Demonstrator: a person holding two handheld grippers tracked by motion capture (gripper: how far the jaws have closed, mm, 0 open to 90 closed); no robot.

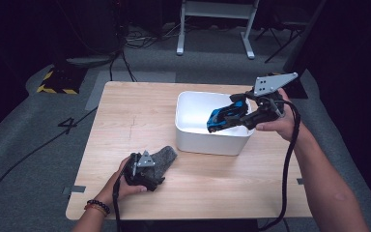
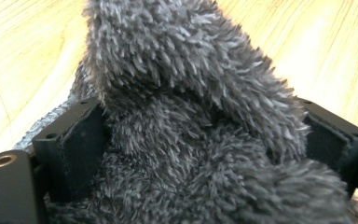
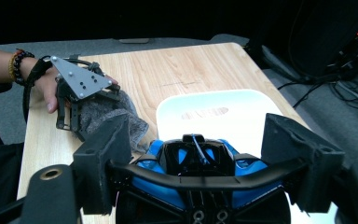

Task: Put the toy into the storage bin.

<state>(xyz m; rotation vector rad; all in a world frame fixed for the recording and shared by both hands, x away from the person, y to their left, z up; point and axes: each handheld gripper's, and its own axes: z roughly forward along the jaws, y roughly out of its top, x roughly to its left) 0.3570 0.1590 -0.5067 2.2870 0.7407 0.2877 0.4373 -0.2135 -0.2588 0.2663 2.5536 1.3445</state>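
Grey fuzzy sock [image 2: 191,140] up close; toy car [image 1: 227,116] over white bin [image 1: 212,140].

Blue-and-black toy car [image 1: 226,116]: glossy body, black rear wing, tilted nose-down toward the table's left, held in the air over the right part of the white bin [image 1: 193,137]. Grey fuzzy cloth item [image 1: 163,157]: long-pile plush with a knitted edge, lying bunched and flat on the wooden tabletop [image 1: 140,111], near the front left, well apart from the car.
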